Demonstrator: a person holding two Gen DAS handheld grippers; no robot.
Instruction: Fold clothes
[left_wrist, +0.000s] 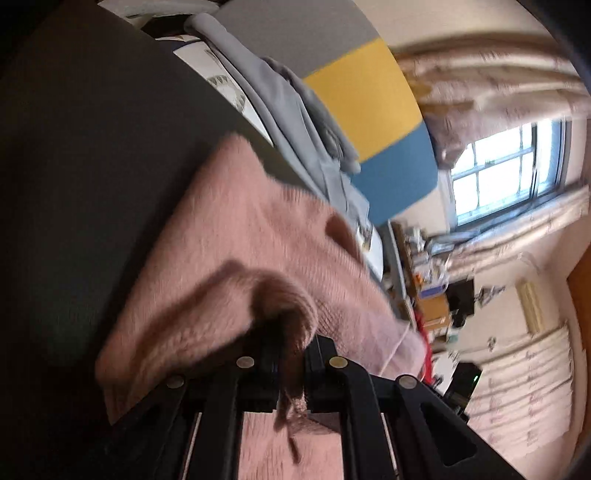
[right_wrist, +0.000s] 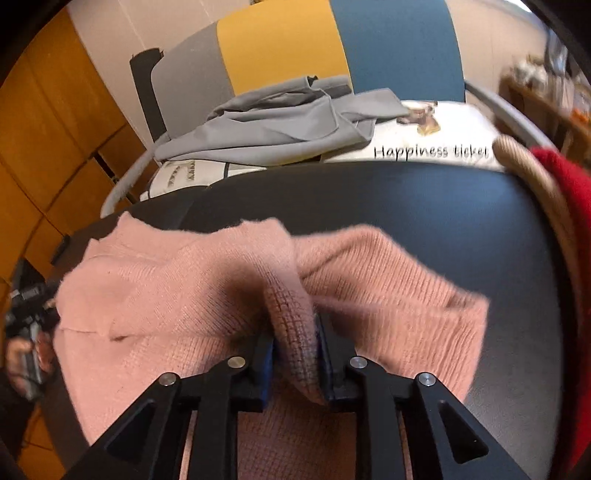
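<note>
A fuzzy pink knitted sweater (left_wrist: 236, 236) hangs bunched over the dark table (left_wrist: 74, 166). My left gripper (left_wrist: 291, 354) is shut on a fold of it, with the knit pinched between the black fingers and a strand trailing down. In the right wrist view the same pink sweater (right_wrist: 192, 280) spreads over the dark table (right_wrist: 424, 206), and my right gripper (right_wrist: 295, 350) is shut on another thick fold of it. The fingertips of both grippers are buried in the fabric. At that view's left edge a hand holds the other gripper (right_wrist: 26, 332).
Behind the table a grey garment (right_wrist: 273, 122) lies on a white printed cushion (right_wrist: 424, 144) before a grey, yellow and blue panel (right_wrist: 288, 44). A red garment (right_wrist: 569, 206) hangs over a basket rim (right_wrist: 532, 177) at right. Orange cabinets (right_wrist: 48, 122), a window (left_wrist: 506, 170) and cluttered shelves surround.
</note>
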